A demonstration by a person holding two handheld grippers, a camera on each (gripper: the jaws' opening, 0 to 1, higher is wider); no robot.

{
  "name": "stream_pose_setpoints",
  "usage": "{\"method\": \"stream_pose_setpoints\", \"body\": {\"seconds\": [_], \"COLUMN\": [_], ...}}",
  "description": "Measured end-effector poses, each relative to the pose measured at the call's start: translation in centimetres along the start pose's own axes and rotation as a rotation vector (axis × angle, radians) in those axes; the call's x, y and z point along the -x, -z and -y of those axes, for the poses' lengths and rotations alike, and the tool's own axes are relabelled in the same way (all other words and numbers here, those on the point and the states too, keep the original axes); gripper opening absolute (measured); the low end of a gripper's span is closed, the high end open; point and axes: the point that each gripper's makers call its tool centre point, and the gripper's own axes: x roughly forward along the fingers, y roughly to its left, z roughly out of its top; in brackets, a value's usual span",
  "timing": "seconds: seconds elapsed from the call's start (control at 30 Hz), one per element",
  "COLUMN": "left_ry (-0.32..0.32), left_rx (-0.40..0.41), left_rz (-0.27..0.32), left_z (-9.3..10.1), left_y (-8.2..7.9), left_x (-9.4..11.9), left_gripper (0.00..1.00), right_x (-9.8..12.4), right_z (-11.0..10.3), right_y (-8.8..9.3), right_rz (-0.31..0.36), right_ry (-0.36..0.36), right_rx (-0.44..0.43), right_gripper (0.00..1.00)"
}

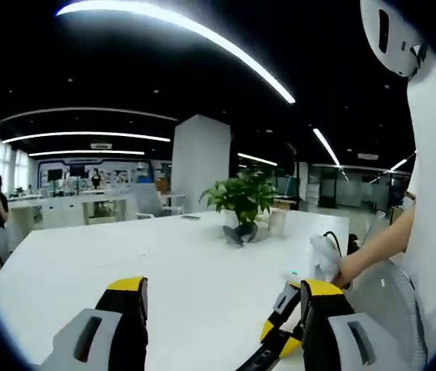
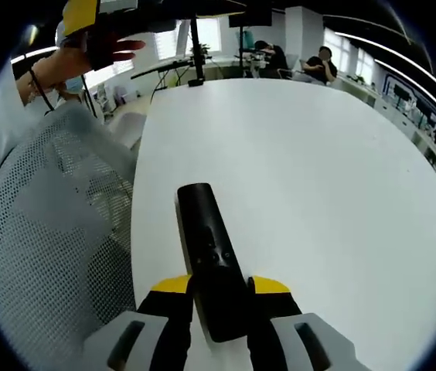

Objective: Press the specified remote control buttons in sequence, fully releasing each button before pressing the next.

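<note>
White table (image 2: 318, 178), potted plant (image 1: 243, 202)

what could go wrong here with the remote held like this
1. The right tool grips the black remote near its rear end, so a press on the buttons further forward may tip it.
2. The remote sits close to the white table edge beside the mesh chair; a slip could drop it.
3. The left tool is open and aimed at the potted plant, so lining up the presses may be awkward.

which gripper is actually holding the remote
The right gripper: its fingers clamp the black remote. The left gripper is open, holding nothing, above the white table.
</note>
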Motion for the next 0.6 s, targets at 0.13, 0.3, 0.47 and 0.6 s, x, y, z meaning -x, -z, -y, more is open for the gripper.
{"method": "stream_pose_setpoints", "body": {"seconds": [0.13, 0.3, 0.47, 0.6], "left_ry": [-0.019, -0.038, -0.045, -0.06], "left_rx": [0.028, 0.051, 0.063, 0.058], "left_rz": [0.002, 0.013, 0.016, 0.007], "left_z": [-0.6, -1.3, -1.6, -1.5], "left_y": [0.6, 1.4, 2.0, 2.3], "left_x": [0.5, 1.2, 1.7, 1.9], "left_gripper": [0.89, 0.94, 0.96, 0.97], "right_x": [0.1, 0.1, 0.3, 0.3], "right_z": [0.3, 1.1, 2.3, 3.4], "right_y": [0.1, 0.1, 0.2, 0.2], "right_rz": [-0.008, -0.022, -0.036, -0.045], "right_ry": [-0.004, 0.003, 0.011, 0.017], "right_rx": [0.002, 0.009, 0.013, 0.01], "right_gripper": [0.24, 0.24, 0.24, 0.25]}}
